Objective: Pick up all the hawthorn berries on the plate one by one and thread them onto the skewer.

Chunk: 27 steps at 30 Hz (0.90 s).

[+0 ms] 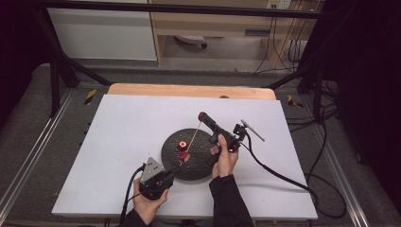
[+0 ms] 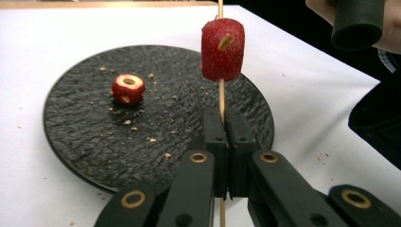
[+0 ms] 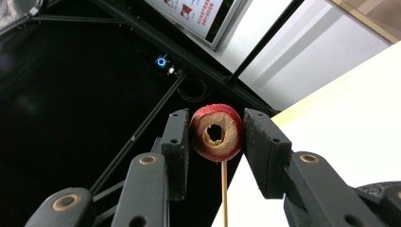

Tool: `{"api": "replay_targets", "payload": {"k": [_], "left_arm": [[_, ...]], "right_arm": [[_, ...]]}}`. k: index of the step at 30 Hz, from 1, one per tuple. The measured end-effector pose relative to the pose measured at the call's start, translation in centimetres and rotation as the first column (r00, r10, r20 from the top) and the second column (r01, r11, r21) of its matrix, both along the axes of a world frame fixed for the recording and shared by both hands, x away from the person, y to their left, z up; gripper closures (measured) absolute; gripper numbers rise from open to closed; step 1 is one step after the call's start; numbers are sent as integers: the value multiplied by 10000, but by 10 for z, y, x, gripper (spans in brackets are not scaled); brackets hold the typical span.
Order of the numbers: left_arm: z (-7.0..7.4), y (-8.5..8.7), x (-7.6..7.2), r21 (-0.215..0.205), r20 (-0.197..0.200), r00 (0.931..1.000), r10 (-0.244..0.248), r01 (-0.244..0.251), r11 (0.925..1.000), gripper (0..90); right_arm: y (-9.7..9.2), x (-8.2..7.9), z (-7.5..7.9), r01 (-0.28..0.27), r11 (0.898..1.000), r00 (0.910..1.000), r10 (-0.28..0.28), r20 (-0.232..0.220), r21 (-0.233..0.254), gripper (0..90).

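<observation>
Wooden skewer (image 2: 221,97) clenched in left tongs (image 2: 226,137); red fruit ring (image 3: 216,133) gripped by right tongs (image 3: 215,137).

Skewer (image 2: 221,94) runs off the top edge in the left gripper view, tip unseen. Plate's (image 2: 71,142) near rim sits behind the gripper. Worktop crumbs too tiny to identify.

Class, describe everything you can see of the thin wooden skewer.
The wooden skewer is a thin, pale, straight stick. The left gripper clamps it low down, its jaws shut on it. Above the jaws it runs through a red cored fruit piece. In the high view it slants up over the black plate toward the right gripper, whose jaws grip a second red cored fruit piece at its upper end.
</observation>
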<state>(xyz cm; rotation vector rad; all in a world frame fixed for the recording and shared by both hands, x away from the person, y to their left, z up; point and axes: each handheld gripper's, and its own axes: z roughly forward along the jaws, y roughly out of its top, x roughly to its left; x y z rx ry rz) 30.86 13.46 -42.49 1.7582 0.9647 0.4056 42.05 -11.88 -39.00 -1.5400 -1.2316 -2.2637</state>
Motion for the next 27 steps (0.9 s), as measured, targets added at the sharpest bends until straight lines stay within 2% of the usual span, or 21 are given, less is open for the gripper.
{"api": "replay_targets", "payload": {"k": [4, 7, 10, 18, 27], "left_arm": [[-3, -2, -3, 64, 194, 9998, 109, -111, 9999, 886], [-3, -3, -4, 43, 197, 9997, 139, -140, 9999, 886], [-5, -1, -5, 89, 210, 9996, 178, -180, 9998, 886], [-3, -5, -4, -98, 167, 9997, 183, -181, 9998, 886], [3, -9, 10, -248, -275, 9995, 149, -156, 9996, 886]], "right_arm": [[0, 1, -1, -25, 9999, 9998, 27, -198, 112, 630], [1, 2, -2, -69, 9998, 9993, 75, -369, 175, 631], [1, 3, -2, -20, 9998, 9993, 28, -371, 215, 631], [4, 2, -6, -148, 9997, 9987, 157, -476, 193, 631], [8, -4, -11, -399, 9990, 9985, 390, -384, -209, 631]]}}
